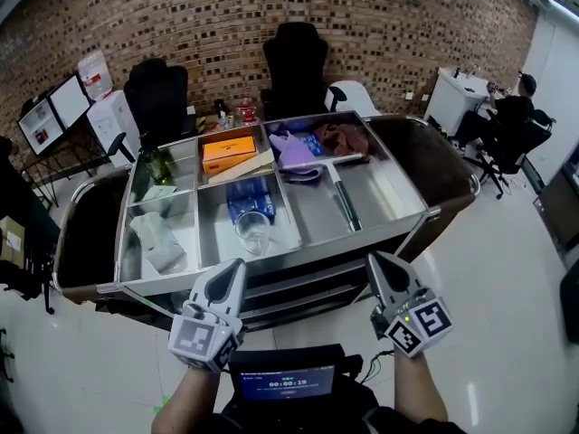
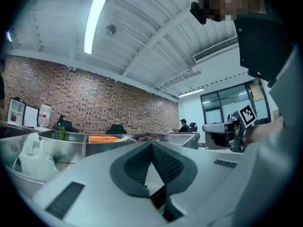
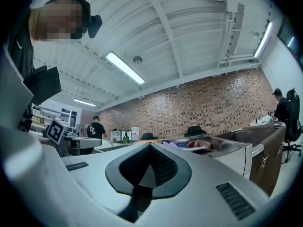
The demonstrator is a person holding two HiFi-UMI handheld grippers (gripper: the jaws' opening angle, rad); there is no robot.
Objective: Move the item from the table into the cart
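Observation:
A steel cart (image 1: 271, 262) with several compartments stands in front of me. In it lie an orange box (image 1: 228, 152), a purple cloth (image 1: 294, 152), a reddish cloth (image 1: 342, 136), a blue packet (image 1: 250, 199), a clear cup (image 1: 254, 231), a white bag (image 1: 156, 238), a green bottle (image 1: 161, 165) and a long-handled tool (image 1: 342, 197). My left gripper (image 1: 233, 268) (image 2: 151, 144) is shut and empty at the cart's near rim. My right gripper (image 1: 378, 260) (image 3: 150, 145) is also shut and empty, level with it further right. Both point toward the cart.
A dark brown table (image 1: 434, 165) shows on either side of the cart. Black chairs (image 1: 294, 57) stand behind it against the brick wall. Monitors (image 1: 54, 111) are at the far left, and a seated person (image 1: 511, 116) at the far right. A small screen (image 1: 288, 382) hangs at my chest.

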